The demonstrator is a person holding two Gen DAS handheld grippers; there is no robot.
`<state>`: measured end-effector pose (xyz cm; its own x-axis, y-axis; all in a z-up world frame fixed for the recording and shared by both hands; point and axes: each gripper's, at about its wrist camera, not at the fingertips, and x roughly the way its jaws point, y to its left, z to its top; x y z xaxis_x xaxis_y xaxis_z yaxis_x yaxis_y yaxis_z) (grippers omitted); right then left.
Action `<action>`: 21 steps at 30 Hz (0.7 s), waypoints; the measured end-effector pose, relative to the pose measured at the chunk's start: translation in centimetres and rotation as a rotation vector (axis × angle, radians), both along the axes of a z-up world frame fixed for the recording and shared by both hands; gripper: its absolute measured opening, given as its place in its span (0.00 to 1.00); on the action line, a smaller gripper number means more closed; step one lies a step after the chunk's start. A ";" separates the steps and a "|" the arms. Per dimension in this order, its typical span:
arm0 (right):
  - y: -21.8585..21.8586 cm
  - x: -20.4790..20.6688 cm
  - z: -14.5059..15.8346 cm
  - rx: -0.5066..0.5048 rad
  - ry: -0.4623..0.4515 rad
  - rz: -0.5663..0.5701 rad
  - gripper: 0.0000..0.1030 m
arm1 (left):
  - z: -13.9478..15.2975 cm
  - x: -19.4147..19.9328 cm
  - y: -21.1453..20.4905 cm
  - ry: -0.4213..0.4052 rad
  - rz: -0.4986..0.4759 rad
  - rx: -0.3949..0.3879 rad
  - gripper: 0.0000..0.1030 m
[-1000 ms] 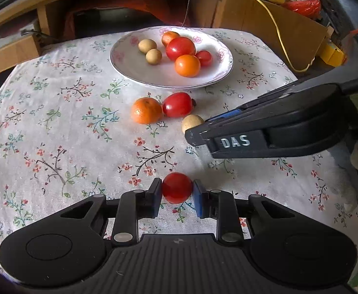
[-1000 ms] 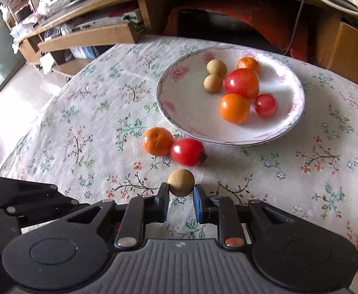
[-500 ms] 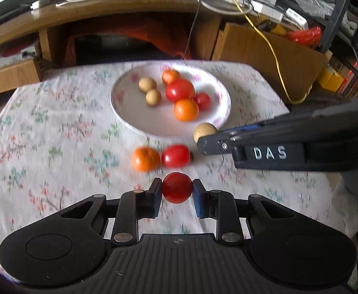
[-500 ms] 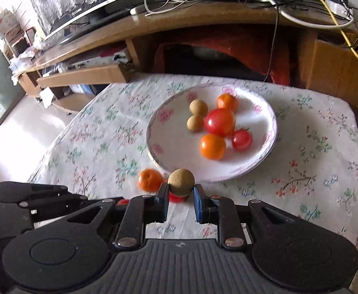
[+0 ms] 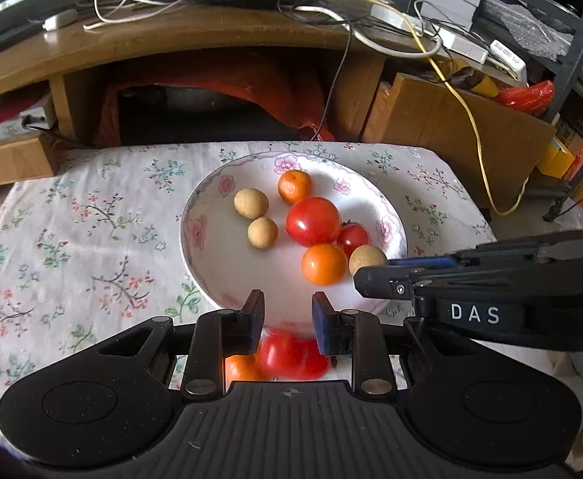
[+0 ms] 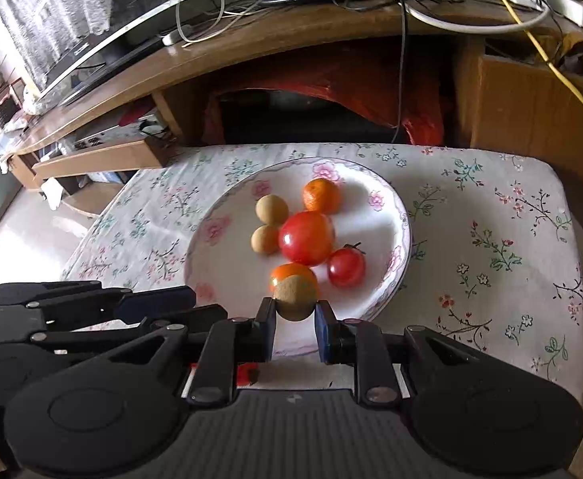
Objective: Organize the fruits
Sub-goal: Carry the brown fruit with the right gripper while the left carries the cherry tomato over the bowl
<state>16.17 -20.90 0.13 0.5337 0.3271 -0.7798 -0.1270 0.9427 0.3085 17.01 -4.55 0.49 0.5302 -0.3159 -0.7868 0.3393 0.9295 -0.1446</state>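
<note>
1. Both tongs have travelled forward from the near part of the worktop (image 5: 72,239) to the plate (image 5: 195,215); the left tongs (image 5: 287,317), clamped on a red tomato half a second ago, now stand spread with nothing between their tips.
2. Left tongs: released, hovering over the near rim of the plate. A blurred red shape (image 5: 287,353) shows low between the fingers; whether it is the let-go tomato in fall or a tomato lying on the cloth cannot be told.
3. Right tongs (image 6: 294,319): clenched on a tan fruit (image 6: 296,297), held over the near right part of the plate, just beside the front orange (image 5: 324,264). It is not yet set down.
4. Already on the plate: two tan fruits (image 5: 251,202), a rear orange (image 5: 294,186), a large tomato (image 5: 312,221), a small tomato (image 5: 353,239) and the front orange.
5. Off the plate: one orange (image 5: 239,367) lies on the cloth near the rim, largely hidden behind the left tongs, with some red fruit next to it.
6. Judgement: the task is well past halfway. What is left is to release the tan fruit, confirm where the red tomato ends up, and bring in the fruit lying on the cloth.
</note>
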 end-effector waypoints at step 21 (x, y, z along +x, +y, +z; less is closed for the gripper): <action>0.7 -1.2 0.5 0.019 0.003 0.028 0.22 | -2.1 -7.2 2.3 0.110 -0.097 0.076 0.42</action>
<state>14.99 -20.21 0.60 0.5219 0.3565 -0.7749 -0.1527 0.9328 0.3264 9.78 -2.27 -1.66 0.4092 -0.2989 -0.8621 0.4143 0.9027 -0.1163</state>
